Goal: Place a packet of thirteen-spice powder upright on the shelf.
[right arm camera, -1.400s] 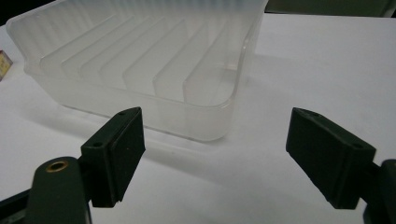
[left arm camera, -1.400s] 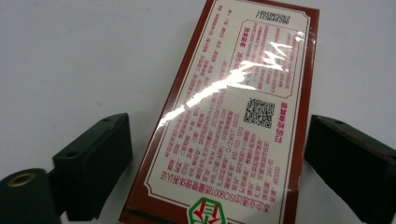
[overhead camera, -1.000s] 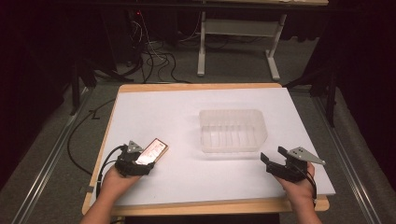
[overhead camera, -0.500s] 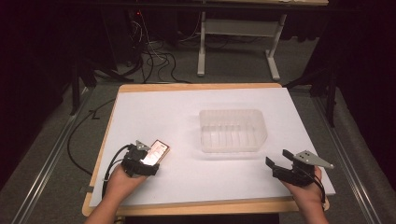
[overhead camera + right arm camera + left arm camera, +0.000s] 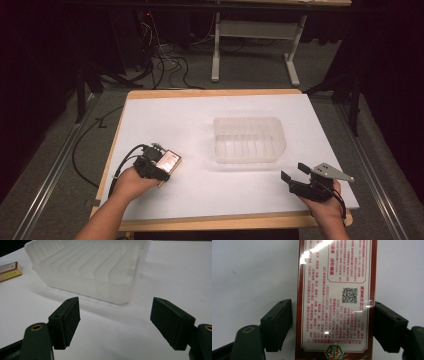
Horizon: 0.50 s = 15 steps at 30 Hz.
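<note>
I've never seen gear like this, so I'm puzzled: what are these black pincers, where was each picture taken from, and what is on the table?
There is no machine here: a person holds a hand-worked claw in each hand. The wide picture comes from a camera above the white table. Each of the two close pictures comes from a small camera riding on one claw, looking out between its two black jaws.

A clear plastic tub stands mid-table, empty. The left claw straddles a red-edged printed packet. Its jaws have just been closing, but a thin gap shows at one jaw, so it does not look clamped. The right claw is open, holds nothing and faces the tub.
</note>
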### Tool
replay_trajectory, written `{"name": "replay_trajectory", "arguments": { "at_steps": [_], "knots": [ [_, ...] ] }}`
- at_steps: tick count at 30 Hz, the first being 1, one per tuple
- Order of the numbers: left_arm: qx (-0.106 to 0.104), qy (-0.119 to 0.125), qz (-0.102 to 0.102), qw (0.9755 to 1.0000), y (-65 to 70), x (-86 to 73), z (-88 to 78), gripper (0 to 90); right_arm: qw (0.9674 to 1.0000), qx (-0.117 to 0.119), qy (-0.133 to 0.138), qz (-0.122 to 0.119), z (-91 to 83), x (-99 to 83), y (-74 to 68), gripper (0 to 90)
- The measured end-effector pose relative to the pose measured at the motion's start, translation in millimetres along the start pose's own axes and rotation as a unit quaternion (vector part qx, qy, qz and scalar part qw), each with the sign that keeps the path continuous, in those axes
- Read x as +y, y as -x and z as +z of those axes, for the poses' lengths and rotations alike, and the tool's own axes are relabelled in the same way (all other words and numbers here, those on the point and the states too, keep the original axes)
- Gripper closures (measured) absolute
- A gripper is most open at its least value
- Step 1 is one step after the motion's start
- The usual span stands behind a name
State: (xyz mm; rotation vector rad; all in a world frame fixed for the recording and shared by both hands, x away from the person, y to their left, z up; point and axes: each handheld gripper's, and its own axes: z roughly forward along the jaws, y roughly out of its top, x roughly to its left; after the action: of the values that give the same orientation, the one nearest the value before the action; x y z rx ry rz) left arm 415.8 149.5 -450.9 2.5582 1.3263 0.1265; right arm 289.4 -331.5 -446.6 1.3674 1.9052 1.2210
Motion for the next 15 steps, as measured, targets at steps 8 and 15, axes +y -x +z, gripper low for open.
{"name": "replay_trajectory", "arguments": {
  "at_steps": [8, 15],
  "knots": [
    [-0.006, -0.053, 0.009, 0.9986, -2.2, 12.1, 0.6, 23.5, 0.9999, -0.001, -0.002, 0.013, -2.3, -2.0, 4.8, 25.2],
    [-0.002, -0.075, 0.020, 0.9970, -0.6, 17.7, 1.0, 27.0, 0.9999, 0.007, 0.001, 0.013, -2.8, -1.7, 1.9, 25.4]
  ]
}}
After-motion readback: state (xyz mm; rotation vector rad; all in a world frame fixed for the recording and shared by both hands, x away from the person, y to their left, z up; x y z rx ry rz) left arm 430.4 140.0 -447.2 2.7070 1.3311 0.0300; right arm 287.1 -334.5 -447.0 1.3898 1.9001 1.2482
